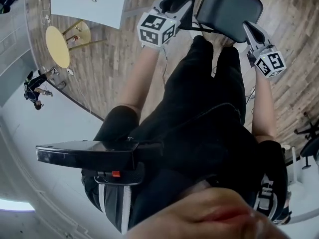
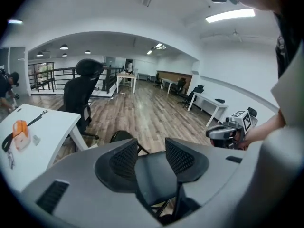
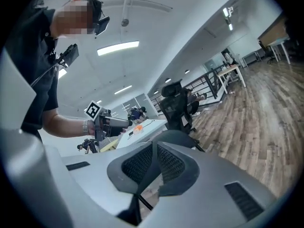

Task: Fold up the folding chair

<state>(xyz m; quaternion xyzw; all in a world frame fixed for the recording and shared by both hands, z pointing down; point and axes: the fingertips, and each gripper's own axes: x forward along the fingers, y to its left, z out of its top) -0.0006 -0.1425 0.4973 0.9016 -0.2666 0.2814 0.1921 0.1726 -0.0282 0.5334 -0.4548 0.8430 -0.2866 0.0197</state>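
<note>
The folding chair's black seat (image 1: 229,6) stands in front of my legs at the top of the head view. My left gripper (image 1: 179,3) reaches toward the seat's left edge. It is open, and the seat (image 2: 154,177) shows in the gap between its pads without being pressed. My right gripper (image 1: 249,28) is at the seat's right edge with its jaws shut. In the right gripper view the pads (image 3: 164,163) meet, with the dark seat (image 3: 176,137) just beyond them; whether they pinch its edge I cannot tell. Each gripper sees the other across the chair.
A white table (image 1: 99,6) with glasses and a round yellow table (image 1: 57,46) stand to the left on the wood floor. A black office chair (image 2: 80,96) stands by a white desk (image 2: 45,120) with an orange object (image 2: 20,128). Another person (image 1: 35,88) is farther off.
</note>
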